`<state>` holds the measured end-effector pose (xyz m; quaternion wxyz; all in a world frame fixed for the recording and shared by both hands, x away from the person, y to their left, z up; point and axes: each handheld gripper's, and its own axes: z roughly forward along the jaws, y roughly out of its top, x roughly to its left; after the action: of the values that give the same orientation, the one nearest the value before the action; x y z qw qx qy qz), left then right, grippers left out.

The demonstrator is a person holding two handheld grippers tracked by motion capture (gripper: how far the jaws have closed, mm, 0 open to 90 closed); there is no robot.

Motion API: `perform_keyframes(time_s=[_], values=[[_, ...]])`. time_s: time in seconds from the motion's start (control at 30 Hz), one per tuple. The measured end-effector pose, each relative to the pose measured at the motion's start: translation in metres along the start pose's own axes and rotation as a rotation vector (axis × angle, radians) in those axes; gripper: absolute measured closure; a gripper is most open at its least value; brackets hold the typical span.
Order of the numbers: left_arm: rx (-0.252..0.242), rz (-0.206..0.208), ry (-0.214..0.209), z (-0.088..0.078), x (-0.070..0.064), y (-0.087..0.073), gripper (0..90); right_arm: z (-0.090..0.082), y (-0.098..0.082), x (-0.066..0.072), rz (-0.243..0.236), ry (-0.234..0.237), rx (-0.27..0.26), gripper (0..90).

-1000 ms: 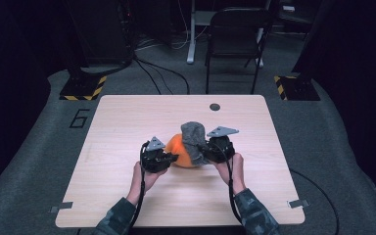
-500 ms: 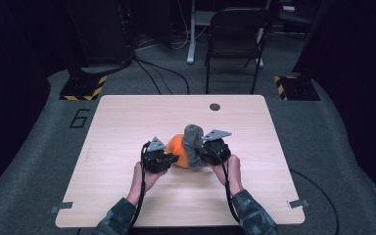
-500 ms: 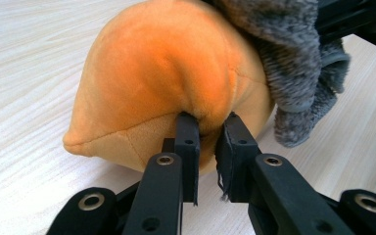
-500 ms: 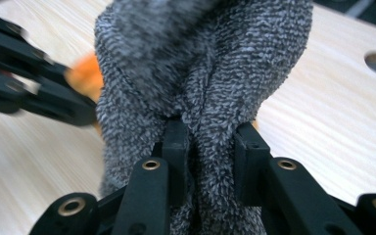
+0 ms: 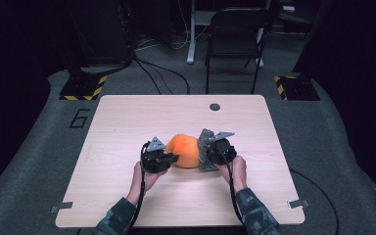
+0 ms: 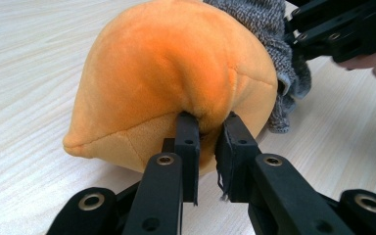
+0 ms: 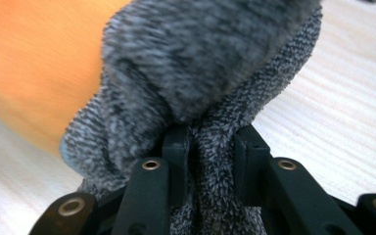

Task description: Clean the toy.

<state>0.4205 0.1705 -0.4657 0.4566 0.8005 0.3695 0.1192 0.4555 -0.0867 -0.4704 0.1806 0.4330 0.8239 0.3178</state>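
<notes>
An orange plush toy [image 5: 185, 150] lies on the wooden table [image 5: 127, 117], between my two grippers. My left gripper [image 5: 170, 157] is shut on a fold of the plush toy [image 6: 176, 78], the jaws pinching its orange fabric [image 6: 208, 122]. A grey knitted cloth [image 5: 205, 147] hangs at the toy's right side. My right gripper [image 5: 208, 152] is shut on the grey cloth [image 7: 210, 73], whose folds bulge above the jaws. The orange toy [image 7: 34, 63] shows blurred behind the cloth in the right gripper view.
A small dark round hole [image 5: 215, 106] sits near the table's far edge. A black chair [image 5: 235, 44] stands beyond the table. Yellow-black striped blocks [image 5: 83, 87] lie on the floor at the far left and far right [image 5: 293, 85].
My right gripper has come down with the grey cloth, from over the toy's top to its right side near the tabletop. More of the orange toy now shows. The left gripper has stayed put.
</notes>
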Motion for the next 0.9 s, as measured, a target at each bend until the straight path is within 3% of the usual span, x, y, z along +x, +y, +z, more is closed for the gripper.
perform_keyframes(time_s=[0.1, 0.27, 0.4, 0.53, 0.67, 0.7, 0.73, 0.77, 0.83, 0.9], values=[[-0.001, 0.0, -0.002, 0.0, 0.0, 0.0, 79.8, 0.005, -0.002, -0.002, 0.004, -0.005, 0.007, 71.4], [-0.006, -0.003, -0.001, 0.0, 0.0, -0.001, 79.7, 0.021, -0.01, -0.008, 0.014, -0.027, 0.081, 71.5], [-0.009, -0.017, -0.001, -0.001, 0.001, -0.001, 79.5, 0.017, -0.007, -0.01, 0.005, -0.038, 0.076, 71.6], [-0.005, -0.019, 0.001, -0.002, 0.002, -0.001, 79.4, 0.002, 0.0, -0.013, 0.011, -0.04, 0.021, 71.7], [-0.004, 0.001, 0.008, -0.002, 0.003, -0.001, 79.3, -0.029, 0.016, -0.009, 0.016, -0.018, -0.103, 71.7], [-0.004, -0.001, 0.008, -0.002, 0.002, -0.001, 79.3, -0.029, 0.016, -0.009, 0.016, -0.018, -0.103, 71.7], [-0.004, -0.001, 0.009, -0.002, 0.002, -0.001, 79.2, -0.039, 0.021, -0.004, 0.0, 0.006, -0.148, 71.8], [-0.004, -0.001, 0.009, -0.002, 0.002, -0.001, 79.2, -0.039, 0.021, -0.004, 0.0, 0.006, -0.148, 71.8], [-0.004, 0.0, 0.01, -0.002, 0.002, -0.001, 79.0, -0.045, 0.024, 0.005, 0.003, 0.081, -0.203, 71.8], [-0.008, -0.018, 0.008, -0.001, 0.001, -0.001, 78.7, -0.039, 0.024, 0.01, 0.009, 0.138, -0.19, 71.8]])
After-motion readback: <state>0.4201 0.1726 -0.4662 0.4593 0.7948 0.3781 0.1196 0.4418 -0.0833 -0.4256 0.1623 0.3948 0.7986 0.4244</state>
